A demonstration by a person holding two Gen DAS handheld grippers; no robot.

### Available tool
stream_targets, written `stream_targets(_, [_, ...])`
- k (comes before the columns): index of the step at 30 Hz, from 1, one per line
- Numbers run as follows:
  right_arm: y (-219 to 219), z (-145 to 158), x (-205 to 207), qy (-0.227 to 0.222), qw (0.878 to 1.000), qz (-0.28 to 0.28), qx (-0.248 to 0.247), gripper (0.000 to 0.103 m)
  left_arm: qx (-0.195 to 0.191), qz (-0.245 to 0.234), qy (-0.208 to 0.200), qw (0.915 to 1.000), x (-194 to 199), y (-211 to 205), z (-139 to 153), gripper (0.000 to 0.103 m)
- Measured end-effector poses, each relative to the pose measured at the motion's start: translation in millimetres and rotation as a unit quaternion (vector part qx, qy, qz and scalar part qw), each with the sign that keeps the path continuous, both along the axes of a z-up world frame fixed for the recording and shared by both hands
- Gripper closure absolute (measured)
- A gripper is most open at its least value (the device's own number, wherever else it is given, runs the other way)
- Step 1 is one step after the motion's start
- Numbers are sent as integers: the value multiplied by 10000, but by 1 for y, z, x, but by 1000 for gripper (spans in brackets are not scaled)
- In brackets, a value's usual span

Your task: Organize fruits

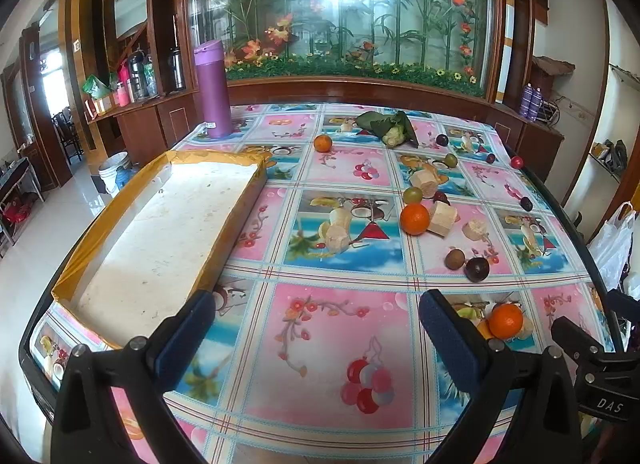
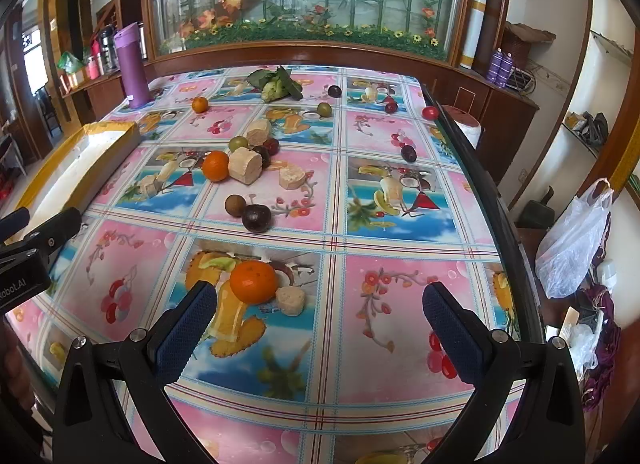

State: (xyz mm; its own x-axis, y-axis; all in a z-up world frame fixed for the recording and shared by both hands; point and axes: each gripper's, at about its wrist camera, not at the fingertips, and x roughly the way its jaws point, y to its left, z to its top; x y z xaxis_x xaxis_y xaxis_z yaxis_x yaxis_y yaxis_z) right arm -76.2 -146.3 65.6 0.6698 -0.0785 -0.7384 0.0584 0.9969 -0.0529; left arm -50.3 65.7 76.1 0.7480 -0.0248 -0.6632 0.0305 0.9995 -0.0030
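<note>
- Just ahead of the right hand-held gripper (image 2: 320, 304), slightly to its left, lies the nearest orange (image 2: 254, 276), round with a dimpled skin, touching a pale cut chunk (image 2: 291, 299).
- Both hand-held grippers are wide and hold nothing; the left hand-held gripper (image 1: 318, 316) is farther from this orange.
- Other fruits lie scattered over the glossy printed surface (image 2: 400, 328).
- On the left stands an empty shallow tray (image 1: 160, 232) with yellow walls, probably the goal.
</note>
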Motion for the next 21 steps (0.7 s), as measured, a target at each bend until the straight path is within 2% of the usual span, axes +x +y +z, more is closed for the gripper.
stream_targets(21, [2, -1, 1, 85, 10000, -5, 29, 0, -105, -53, 76, 9999, 2, 6, -5, 0])
